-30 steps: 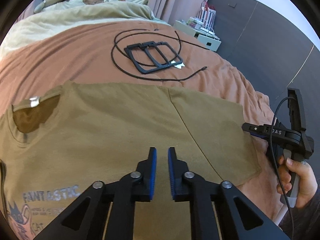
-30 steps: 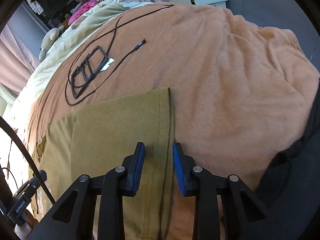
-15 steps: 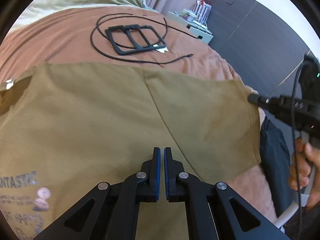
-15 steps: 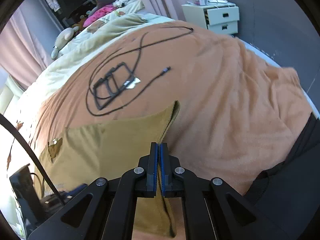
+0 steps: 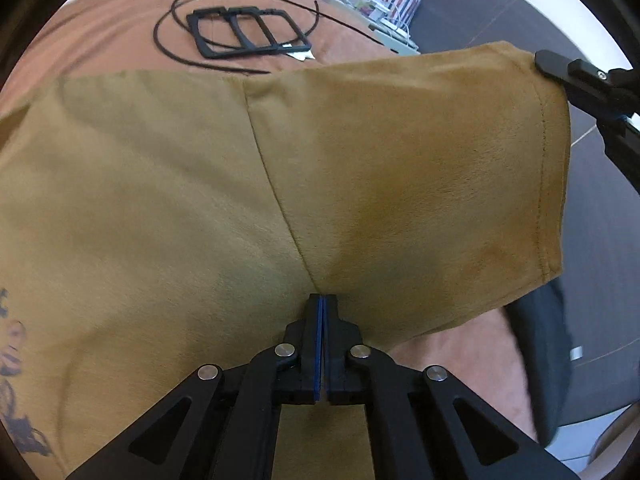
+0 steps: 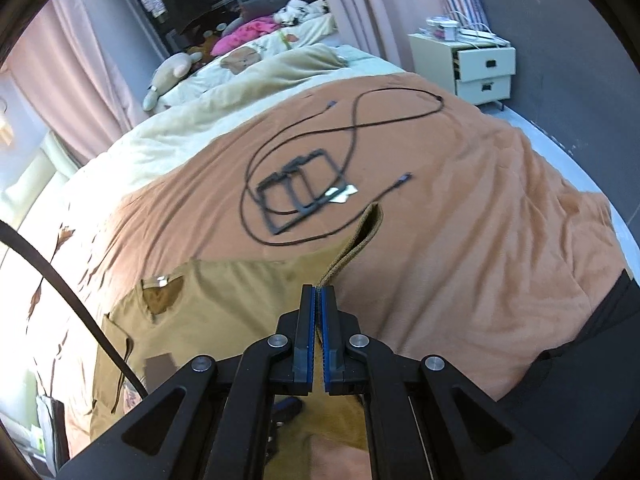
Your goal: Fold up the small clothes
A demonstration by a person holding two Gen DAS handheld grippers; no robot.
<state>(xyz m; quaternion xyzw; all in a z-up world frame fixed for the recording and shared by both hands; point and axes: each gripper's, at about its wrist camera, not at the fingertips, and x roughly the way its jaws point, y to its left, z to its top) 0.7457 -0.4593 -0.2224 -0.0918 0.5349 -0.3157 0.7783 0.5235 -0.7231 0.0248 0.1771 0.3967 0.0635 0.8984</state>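
While each hand-held gripper [image 5: 322,300] [image 6: 319,290] pinches it, the olive T-shirt [image 5: 168,184] lifts.

You can't read any words here. The brown shirt [image 5: 160,200] has a dark print [image 5: 12,360] at its left edge, but you only see blurry bits of it. Its neck tag [image 6: 160,280] is too small for you to read.
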